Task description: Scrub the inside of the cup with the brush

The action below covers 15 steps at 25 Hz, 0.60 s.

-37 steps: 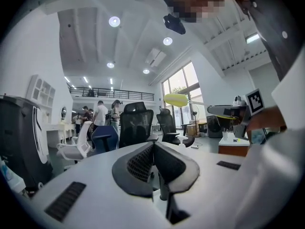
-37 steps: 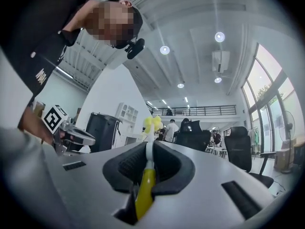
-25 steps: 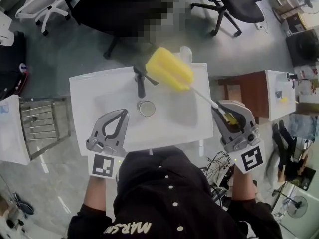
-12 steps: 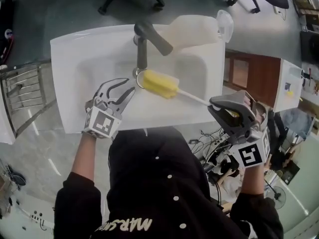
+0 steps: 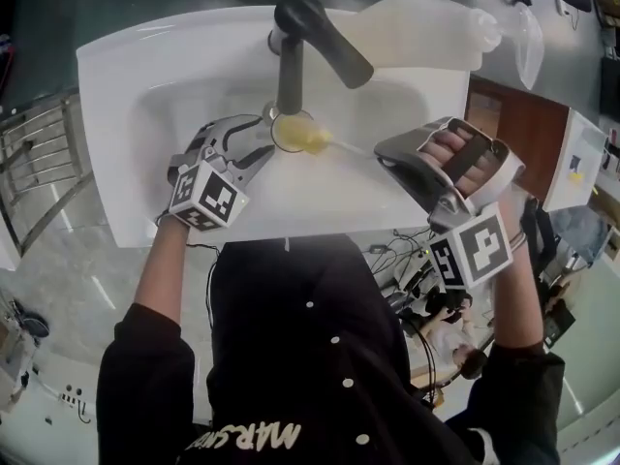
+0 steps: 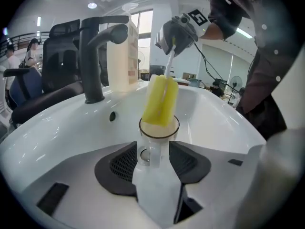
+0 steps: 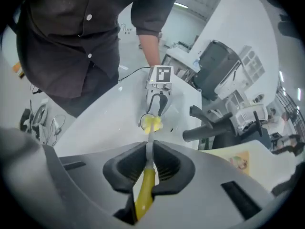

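A clear glass cup [image 6: 158, 133] stands upright in the white sink [image 5: 116, 163] below the tap. My left gripper [image 6: 156, 163] has just been opening its jaws. They now stand open on either side of the cup's lower part and handle, close to the glass. In the head view the left gripper [image 5: 260, 145] sits just left of the cup [image 5: 287, 124]. My right gripper [image 7: 149, 162] is shut on the brush's yellow handle [image 7: 144, 197]. The brush's yellow sponge head [image 6: 161, 101] pokes down into the cup's mouth. The right gripper [image 5: 386, 153] is to the cup's right.
A dark tap [image 5: 312, 37] arches over the basin, right behind the cup. A pale soap bottle [image 5: 417, 32] stands on the sink's far rim. A brown cabinet [image 5: 513, 124] is at the right. The person's dark shirt fills the near side.
Both grippers have come down into the sink. The sponge head has dropped from above the tap into the cup. The left jaws have opened around the cup.
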Each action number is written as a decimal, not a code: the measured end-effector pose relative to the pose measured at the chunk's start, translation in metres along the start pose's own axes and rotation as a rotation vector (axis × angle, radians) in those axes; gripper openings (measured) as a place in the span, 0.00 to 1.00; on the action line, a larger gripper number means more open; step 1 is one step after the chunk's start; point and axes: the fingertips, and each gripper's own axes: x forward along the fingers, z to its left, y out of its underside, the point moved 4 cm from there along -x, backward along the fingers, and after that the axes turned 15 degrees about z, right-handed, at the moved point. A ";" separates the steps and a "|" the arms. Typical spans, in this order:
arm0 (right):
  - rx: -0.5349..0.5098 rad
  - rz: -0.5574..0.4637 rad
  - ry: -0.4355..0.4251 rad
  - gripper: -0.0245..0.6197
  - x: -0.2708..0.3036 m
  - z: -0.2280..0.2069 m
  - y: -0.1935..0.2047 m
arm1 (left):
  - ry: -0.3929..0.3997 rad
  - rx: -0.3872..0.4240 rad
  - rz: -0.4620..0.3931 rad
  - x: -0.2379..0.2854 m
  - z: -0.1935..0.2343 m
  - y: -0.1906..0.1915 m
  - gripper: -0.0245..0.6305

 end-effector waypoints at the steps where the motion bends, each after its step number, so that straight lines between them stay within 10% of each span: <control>1: -0.050 0.016 -0.011 0.11 0.006 -0.002 -0.002 | 0.008 0.008 0.011 0.004 0.000 0.002 0.38; 7: -0.340 0.109 -0.022 0.11 0.032 -0.017 -0.028 | 0.049 0.038 0.041 0.021 -0.005 0.009 0.35; 15: -0.472 0.206 -0.093 0.11 0.054 -0.016 -0.052 | 0.024 0.074 0.058 0.024 -0.006 0.008 0.18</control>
